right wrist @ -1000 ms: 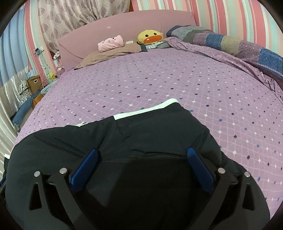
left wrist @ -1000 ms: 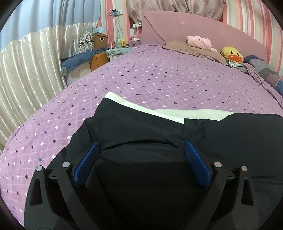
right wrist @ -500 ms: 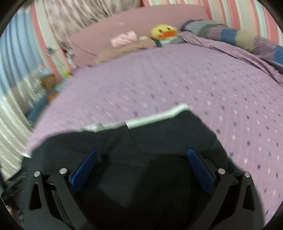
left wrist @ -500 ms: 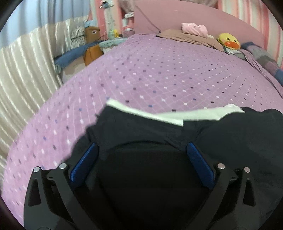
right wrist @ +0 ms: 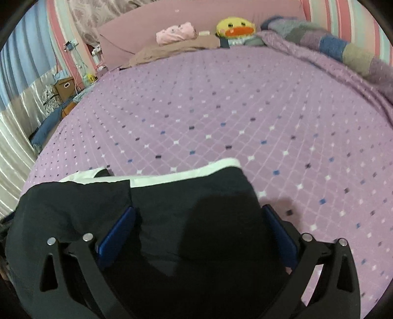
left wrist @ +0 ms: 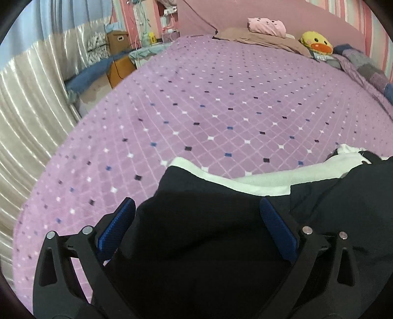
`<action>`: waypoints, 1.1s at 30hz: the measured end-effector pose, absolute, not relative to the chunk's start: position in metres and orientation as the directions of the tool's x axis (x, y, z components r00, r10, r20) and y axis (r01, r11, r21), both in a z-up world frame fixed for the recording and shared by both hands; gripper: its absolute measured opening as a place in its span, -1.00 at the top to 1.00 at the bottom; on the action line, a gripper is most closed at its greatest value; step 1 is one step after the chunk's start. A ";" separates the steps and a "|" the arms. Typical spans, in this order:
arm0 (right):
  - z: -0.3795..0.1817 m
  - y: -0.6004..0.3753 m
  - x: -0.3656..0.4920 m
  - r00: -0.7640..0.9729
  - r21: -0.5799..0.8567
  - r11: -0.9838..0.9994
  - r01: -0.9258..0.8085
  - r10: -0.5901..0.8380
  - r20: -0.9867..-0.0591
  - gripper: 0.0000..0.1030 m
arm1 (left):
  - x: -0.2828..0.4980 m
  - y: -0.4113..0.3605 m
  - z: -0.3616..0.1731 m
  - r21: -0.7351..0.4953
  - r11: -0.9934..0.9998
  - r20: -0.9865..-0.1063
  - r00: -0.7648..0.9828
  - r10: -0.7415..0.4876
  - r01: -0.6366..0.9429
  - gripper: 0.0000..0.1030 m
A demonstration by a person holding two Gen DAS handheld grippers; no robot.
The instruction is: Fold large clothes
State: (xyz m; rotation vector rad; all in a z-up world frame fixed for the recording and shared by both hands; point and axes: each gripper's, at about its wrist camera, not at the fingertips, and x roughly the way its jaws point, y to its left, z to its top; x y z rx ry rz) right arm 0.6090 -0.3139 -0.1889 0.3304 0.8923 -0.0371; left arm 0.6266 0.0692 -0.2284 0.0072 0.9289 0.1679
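Observation:
A black garment [left wrist: 208, 220] with a white band [left wrist: 260, 181] along its far edge lies on the purple bed sheet [left wrist: 221, 103]. My left gripper [left wrist: 196, 213] is open, its blue pads [left wrist: 118, 225] spread wide over the garment's left part. In the right wrist view the same garment [right wrist: 191, 211] and its white band [right wrist: 184, 175] show. My right gripper [right wrist: 199, 218] is open over the garment's right part, with the right pad [right wrist: 280, 233] at the cloth's right edge. Neither gripper holds cloth.
A pink headboard [left wrist: 270, 14], a brown pillow [left wrist: 258, 39], a pink folded item [left wrist: 266, 24] and a yellow duck toy [left wrist: 316, 44] are at the far end. A patchwork quilt [right wrist: 331, 46] lies along the right side. A curtain [left wrist: 29, 98] and bedside clutter [left wrist: 115, 41] are left.
Both grippers have drawn back toward the near edge of the bed. The garment's white band now sits lower in both views and more purple sheet shows. Both jaws stay open.

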 end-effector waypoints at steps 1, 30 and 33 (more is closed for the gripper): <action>-0.193 -0.316 0.609 0.632 0.284 0.944 0.171 0.116 -0.766 -0.97 | 0.626 0.073 -0.230 0.051 0.988 -0.797 0.591 0.128 -0.145 -0.94; -0.158 -0.299 0.479 0.722 0.216 0.932 0.290 -0.065 -0.689 -0.96 | 0.556 -0.091 -0.199 0.086 0.995 -0.766 0.643 0.031 0.054 -0.94; -0.162 -0.290 0.480 0.736 0.164 0.947 0.277 -0.100 -0.669 -0.96 | 0.556 -0.085 -0.208 0.076 0.996 -0.761 0.648 0.026 0.049 -0.94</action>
